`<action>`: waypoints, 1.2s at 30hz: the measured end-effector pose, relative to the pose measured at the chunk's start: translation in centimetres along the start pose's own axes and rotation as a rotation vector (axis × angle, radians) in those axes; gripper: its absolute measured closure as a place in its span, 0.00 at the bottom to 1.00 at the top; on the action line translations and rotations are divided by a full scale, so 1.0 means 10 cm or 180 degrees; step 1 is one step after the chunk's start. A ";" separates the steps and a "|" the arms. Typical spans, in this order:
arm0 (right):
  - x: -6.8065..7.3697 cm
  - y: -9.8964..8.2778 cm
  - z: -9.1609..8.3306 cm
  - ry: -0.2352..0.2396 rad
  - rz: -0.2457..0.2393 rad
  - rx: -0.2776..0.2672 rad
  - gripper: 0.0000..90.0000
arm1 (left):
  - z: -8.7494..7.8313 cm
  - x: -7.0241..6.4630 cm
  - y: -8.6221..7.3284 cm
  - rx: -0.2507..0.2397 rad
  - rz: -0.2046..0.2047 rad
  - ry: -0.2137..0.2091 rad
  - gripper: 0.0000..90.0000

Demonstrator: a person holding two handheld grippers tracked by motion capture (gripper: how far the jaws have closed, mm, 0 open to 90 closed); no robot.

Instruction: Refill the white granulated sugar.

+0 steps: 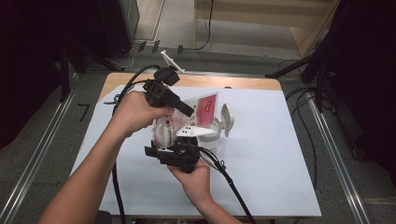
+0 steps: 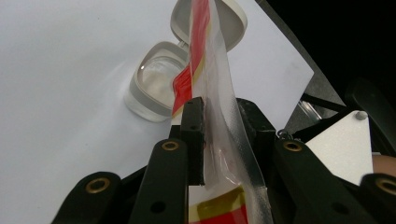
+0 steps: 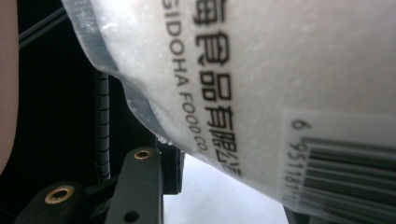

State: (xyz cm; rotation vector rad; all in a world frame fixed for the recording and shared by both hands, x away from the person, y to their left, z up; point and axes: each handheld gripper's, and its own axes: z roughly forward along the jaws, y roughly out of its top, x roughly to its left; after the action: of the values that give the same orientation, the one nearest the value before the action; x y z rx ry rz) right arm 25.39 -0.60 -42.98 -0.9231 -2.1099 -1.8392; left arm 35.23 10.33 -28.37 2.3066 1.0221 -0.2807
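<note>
— While both hands hold steady over the middle of the white table [image 1: 280, 154], what is gripped where?

— The left gripper [image 1: 184, 108] comes in from the left and points to the right and down. Its jaws are narrowed onto the flat top strip of a clear plastic bag [image 1: 175, 123] with red and yellow print. In the left gripper view the bag [image 2: 219, 116] runs upright between the two black pads, pressed by them.

— And the other hand?

— The right gripper [image 1: 156, 151] sits nearer the person, below the bag, with its grey three-cornered plate [image 1: 194, 132] on top. Its jaws are closed around the bag's lower, full part. In the right gripper view the bag [image 3: 261, 84] is close against the camera: white grains inside, black lettering and a barcode on the film, one black jaw along its left edge.

— So the bag is off the table?

— Yes, held in the air between the two grippers, its red-printed top tilted towards the far right.

— What lies under it?

— A small clear container [image 1: 212, 133] with a pale rim stands on the table just to the right of the grippers, its hinged lid [image 1: 227, 116] flipped open and standing at the far right side. In the left gripper view the container [image 2: 156, 86] is just beyond the bag's top end. I cannot tell whether the bag's mouth is open.
</note>
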 end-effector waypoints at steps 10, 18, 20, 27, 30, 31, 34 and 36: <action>0.00 0.00 0.01 0.0010 -0.0039 0.0008 0.65 | 0.00 0.02 0.00 -0.0007 0.0014 0.0004 0.84; 0.00 0.00 0.01 -0.0004 -0.0024 0.0011 0.70 | -0.01 0.01 -0.01 0.0008 0.0011 0.0023 0.83; 0.00 0.00 0.01 -0.0011 -0.0013 0.0001 0.70 | 0.00 0.01 -0.01 0.0005 0.0014 0.0026 0.83; 0.00 0.00 0.01 0.0032 0.0035 -0.0015 0.70 | -0.01 -0.01 0.00 -0.0075 0.0031 0.0020 0.80; 0.00 0.00 0.01 0.0032 0.0049 -0.0031 0.70 | -0.02 -0.01 0.00 -0.0052 0.0074 0.0074 0.81; 0.00 0.01 0.00 0.0028 0.0063 -0.0039 0.70 | -0.03 -0.02 0.01 -0.0048 0.0079 0.0085 0.81; -0.01 0.02 0.00 0.0030 0.0079 -0.0075 0.70 | -0.03 -0.03 0.02 -0.0063 0.0096 0.0108 0.81; -0.01 0.02 0.00 0.0029 0.0080 -0.0091 0.70 | -0.03 -0.03 0.02 -0.0052 0.0125 0.0130 0.81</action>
State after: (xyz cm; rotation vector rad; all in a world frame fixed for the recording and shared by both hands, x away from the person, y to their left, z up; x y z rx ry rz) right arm 25.59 -0.67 -42.84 -0.9416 -2.0622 -1.8624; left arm 35.15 10.20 -27.84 2.3237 0.9944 -0.2095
